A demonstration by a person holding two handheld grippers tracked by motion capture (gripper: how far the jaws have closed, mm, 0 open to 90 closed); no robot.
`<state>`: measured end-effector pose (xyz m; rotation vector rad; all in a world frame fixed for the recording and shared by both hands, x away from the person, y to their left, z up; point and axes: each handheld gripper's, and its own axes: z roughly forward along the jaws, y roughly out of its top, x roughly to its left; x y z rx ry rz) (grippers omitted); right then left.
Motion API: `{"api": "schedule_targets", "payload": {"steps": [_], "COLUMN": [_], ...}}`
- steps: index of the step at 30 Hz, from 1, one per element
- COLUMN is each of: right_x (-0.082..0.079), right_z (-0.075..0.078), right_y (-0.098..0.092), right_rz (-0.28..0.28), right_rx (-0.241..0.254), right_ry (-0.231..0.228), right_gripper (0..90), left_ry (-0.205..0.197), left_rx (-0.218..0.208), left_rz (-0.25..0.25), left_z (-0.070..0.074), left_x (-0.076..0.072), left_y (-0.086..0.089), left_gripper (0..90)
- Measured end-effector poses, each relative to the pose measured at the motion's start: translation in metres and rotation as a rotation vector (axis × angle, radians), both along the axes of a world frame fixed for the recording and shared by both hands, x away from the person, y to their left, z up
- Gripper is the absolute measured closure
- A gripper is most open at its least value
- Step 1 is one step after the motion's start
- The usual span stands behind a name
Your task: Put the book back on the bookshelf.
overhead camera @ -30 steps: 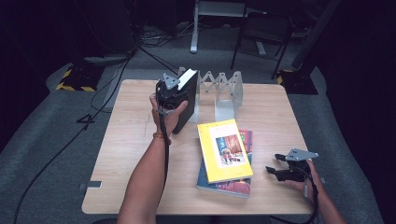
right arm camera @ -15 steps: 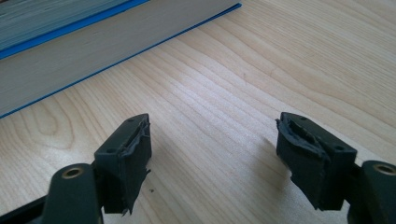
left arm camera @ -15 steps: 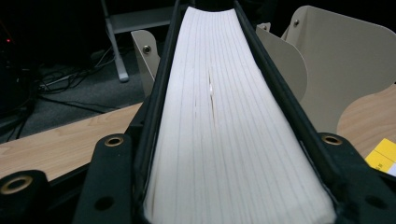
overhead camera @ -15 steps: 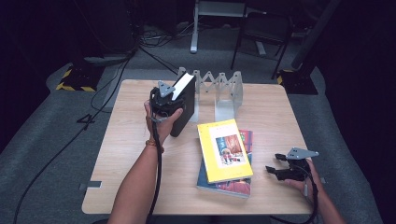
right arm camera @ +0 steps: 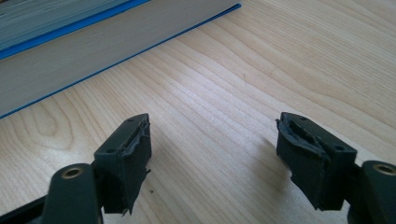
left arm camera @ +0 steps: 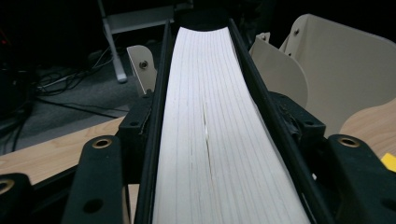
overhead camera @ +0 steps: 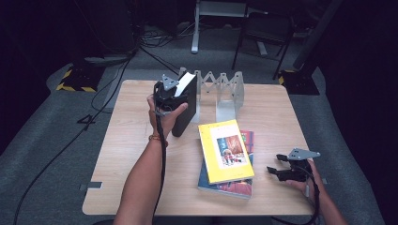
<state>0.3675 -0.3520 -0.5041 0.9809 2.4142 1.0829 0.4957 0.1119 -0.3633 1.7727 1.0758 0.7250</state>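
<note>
1. While the black book (overhead camera: 184, 117) stands upright on its bottom edge at the left end of the table (overhead camera: 126, 150), the left gripper (overhead camera: 174, 93) sits over its top with one jaw on each cover. In the left gripper view the white page block (left arm camera: 210, 140) runs right between the jaws. They've just been opening, book between them, and the pads look like they're resting on both covers. My guess: it's easing off because the book is about where it should be.
2. Just behind is the folding metal rack (overhead camera: 230, 91). Its beige plates (left arm camera: 345, 70) show on both sides of the book, so it seems lined up for a slot. I can't tell how deep it sits.
3. Mid-table, a yellow book (overhead camera: 225, 150) lies flat on a second book (overhead camera: 237, 190), skewed a bit. They're probably waiting for their turn at the rack.
4. Far right, the right gripper (overhead camera: 277, 171) rests low near the table's front edge, close to the stack. Its jaws are spread wide with nothing but bare wood between them, and the pads (right arm camera: 130, 149) touch nothing. It looks parked, out of the way.
</note>
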Motion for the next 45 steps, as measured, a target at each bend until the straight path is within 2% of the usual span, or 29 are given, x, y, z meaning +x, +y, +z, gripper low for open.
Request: {"api": "schedule_targets", "payload": {"steps": [1, 4, 7, 12, 15, 21, 27, 35, 45], "right_x": [0.000, 0.001, 0.001, 0.000, 0.001, 0.000, 0.000, 0.001, 0.000], "right_z": [0.000, 0.000, 0.000, 0.000, 0.000, 0.000, 0.000, 0.000, 0.000], "right_y": [0.000, 0.000, -0.001, -0.001, -0.001, -0.001, -0.001, -0.002, -0.001], "right_rz": [0.001, 0.004, 0.006, 0.001, 0.005, -0.001, -0.001, 0.010, 0.004], "right_rx": [0.000, 0.001, 0.003, 0.003, 0.006, 0.004, 0.003, 0.004, 0.001], "right_ry": [0.000, 0.003, 0.003, 0.003, 0.006, 0.004, 0.005, 0.005, 0.002], "right_gripper": [26.8, 26.8, 27.3, 27.3, 27.5, 27.4, 27.5, 27.5, 27.6], "left_ry": [-0.003, 0.010, 0.017, 0.021, 0.001, -0.005, -0.027, -0.018, -0.026], "left_rx": [0.013, 0.011, -0.012, -0.010, -0.009, 0.000, 0.000, 0.001, 0.015], "left_rz": [0.006, 0.006, 0.031, 0.057, 0.120, 0.154, 0.202, 0.198, 0.207], "left_z": [0.001, 0.005, 0.010, 0.014, 0.013, 0.014, 0.015, 0.015, 0.010], "left_x": [0.000, 0.003, 0.013, 0.025, 0.030, 0.039, 0.050, 0.054, 0.050], "left_y": [-0.001, -0.003, -0.008, -0.015, -0.024, -0.029, -0.035, -0.028, -0.031], "left_gripper": [45.3, 50.0, 51.4, 52.2, 52.5, 52.5, 52.4, 51.6, 48.9]}}
